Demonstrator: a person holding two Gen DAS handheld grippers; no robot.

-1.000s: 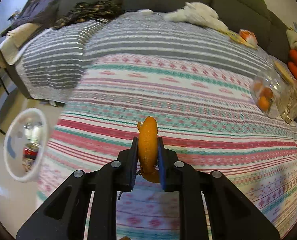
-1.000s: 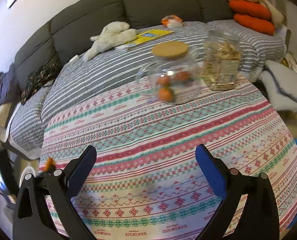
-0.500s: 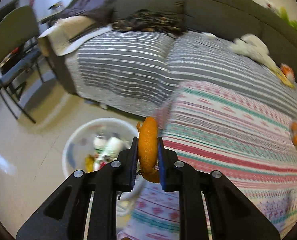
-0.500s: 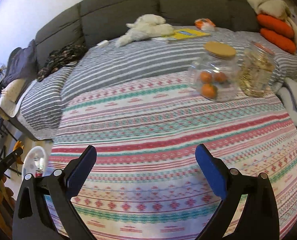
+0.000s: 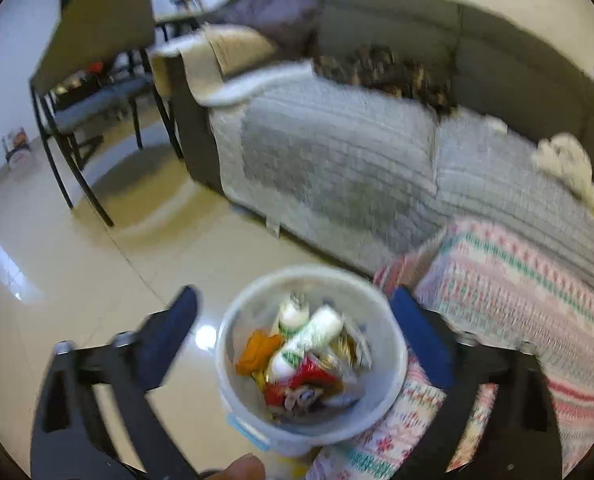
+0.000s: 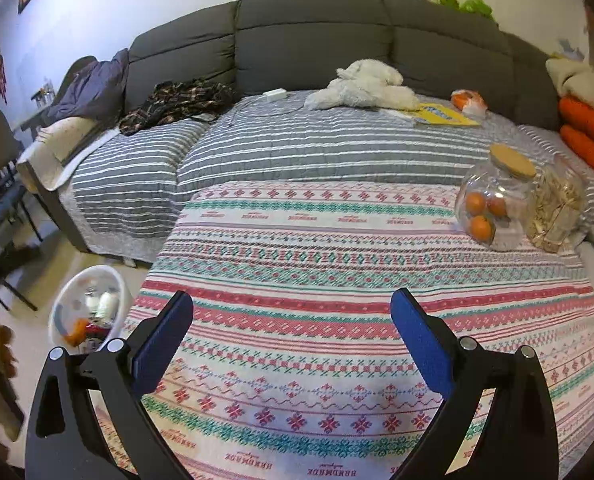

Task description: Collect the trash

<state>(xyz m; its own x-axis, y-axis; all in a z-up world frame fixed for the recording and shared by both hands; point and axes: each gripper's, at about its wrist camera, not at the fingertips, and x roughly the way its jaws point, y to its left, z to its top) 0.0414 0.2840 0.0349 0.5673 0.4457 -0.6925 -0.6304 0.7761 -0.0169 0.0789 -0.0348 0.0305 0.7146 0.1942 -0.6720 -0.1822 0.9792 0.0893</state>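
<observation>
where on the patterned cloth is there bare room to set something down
The patterned cloth is bare across its whole middle and near side, from the edge by the white bin over to the glass jars. It is crowded only at the far right corner, where the jar of oranges and the second jar stand together.

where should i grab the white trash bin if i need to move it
Grip the white trash bin by its rim, coming straight down from above. It stands upright on the floor beside the patterned cloth. Its mouth is open and its thin wall would fit between the jaws. Pick the floor side, away from the cloth.
</observation>
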